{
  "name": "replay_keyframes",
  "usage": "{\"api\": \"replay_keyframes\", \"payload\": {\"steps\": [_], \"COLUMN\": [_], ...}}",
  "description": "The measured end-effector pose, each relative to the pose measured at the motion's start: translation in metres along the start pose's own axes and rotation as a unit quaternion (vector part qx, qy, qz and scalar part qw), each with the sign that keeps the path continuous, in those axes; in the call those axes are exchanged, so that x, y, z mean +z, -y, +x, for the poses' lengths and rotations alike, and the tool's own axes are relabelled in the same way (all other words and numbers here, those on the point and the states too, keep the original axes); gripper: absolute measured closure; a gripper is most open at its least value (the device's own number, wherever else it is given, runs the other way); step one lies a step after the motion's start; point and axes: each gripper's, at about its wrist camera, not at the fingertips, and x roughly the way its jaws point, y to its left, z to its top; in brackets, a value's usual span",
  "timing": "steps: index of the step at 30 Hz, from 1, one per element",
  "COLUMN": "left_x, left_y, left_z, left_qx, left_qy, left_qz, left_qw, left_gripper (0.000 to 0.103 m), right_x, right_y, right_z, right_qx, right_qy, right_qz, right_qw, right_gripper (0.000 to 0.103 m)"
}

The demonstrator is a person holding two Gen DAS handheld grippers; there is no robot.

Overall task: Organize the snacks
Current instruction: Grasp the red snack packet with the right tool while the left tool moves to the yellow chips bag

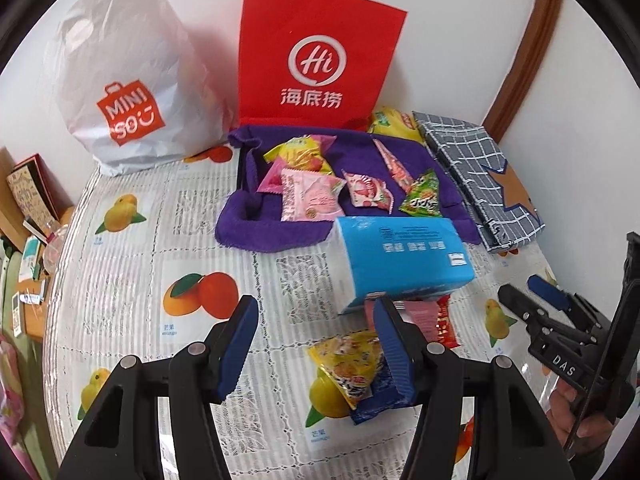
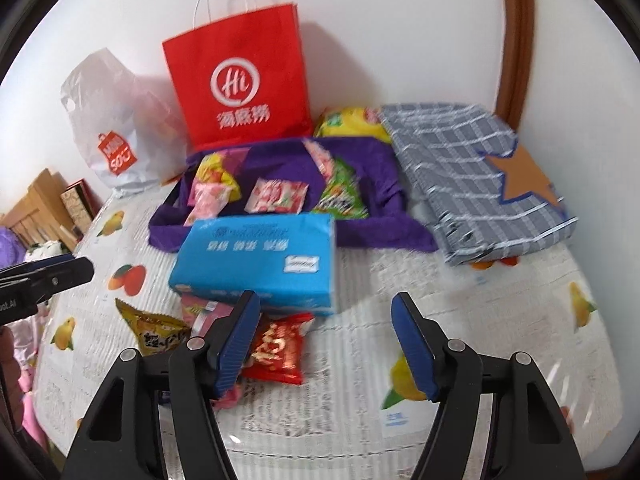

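Observation:
Loose snacks lie on the fruit-print tablecloth in front of a blue tissue pack (image 1: 404, 256) (image 2: 260, 260). My left gripper (image 1: 316, 344) is open over a yellow packet (image 1: 348, 364), which lies on a blue packet (image 1: 380, 396); its right finger overlaps them, and nothing is gripped. My right gripper (image 2: 326, 344) is open just above the table, a red packet (image 2: 280, 348) lying by its left finger. A pink packet (image 2: 208, 312) and a yellow-brown packet (image 2: 156, 328) lie left of it. A purple cloth tray (image 1: 276, 232) (image 2: 380, 176) behind holds several snacks.
Against the back wall stand a red paper bag (image 1: 320, 56) and a white plastic bag (image 1: 120, 80). A folded plaid fabric box (image 1: 472, 168) and a yellow bag (image 1: 392, 120) lie at the right. The right gripper (image 1: 528, 300) shows in the left wrist view.

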Motion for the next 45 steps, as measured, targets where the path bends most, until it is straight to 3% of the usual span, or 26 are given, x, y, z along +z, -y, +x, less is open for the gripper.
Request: {"api": "replay_keyframes", "payload": {"steps": [4,10,22,25,26,27,39,45], "left_x": [0.000,-0.002,-0.001,-0.002,-0.003,-0.004,-0.020,-0.024], "left_y": [-0.010,-0.024,-0.035,-0.034,-0.034,-0.033,-0.013,-0.004], "left_z": [0.008,0.022,0.037,0.038,0.038,0.038,0.032,0.025], "left_qx": [0.002,0.010,0.012,0.012,0.011,0.009,-0.023,-0.034], "left_qy": [-0.007,-0.021,-0.036,-0.037,-0.037,-0.038,-0.040,-0.030], "left_qz": [-0.007,-0.017,-0.025,-0.022,-0.021,-0.020,-0.007,0.013], "left_qw": [0.9999,0.9996,0.9990,0.9990,0.9990,0.9990,0.9989,0.9989], "left_gripper": [0.045,0.045,0.045,0.045,0.045,0.045,0.045,0.043], "right_x": [-0.004,-0.020,-0.031,-0.034,-0.035,-0.035,-0.039,-0.046], "right_y": [-0.007,-0.016,-0.032,-0.037,-0.037,-0.036,0.008,0.018], "right_z": [0.019,0.053,0.095,0.096,0.095,0.094,0.069,0.074], "right_qx": [0.008,0.013,0.036,0.025,0.023,0.023,0.001,-0.002], "right_qy": [-0.020,-0.064,-0.120,-0.102,-0.095,-0.092,-0.074,-0.088], "right_qz": [-0.008,-0.028,-0.051,-0.070,-0.073,-0.074,-0.044,-0.035], "right_qw": [1.000,0.997,0.991,0.992,0.993,0.993,0.996,0.995], "right_gripper": [0.035,0.044,0.044,0.045,0.060,0.062,0.062,0.062]}}
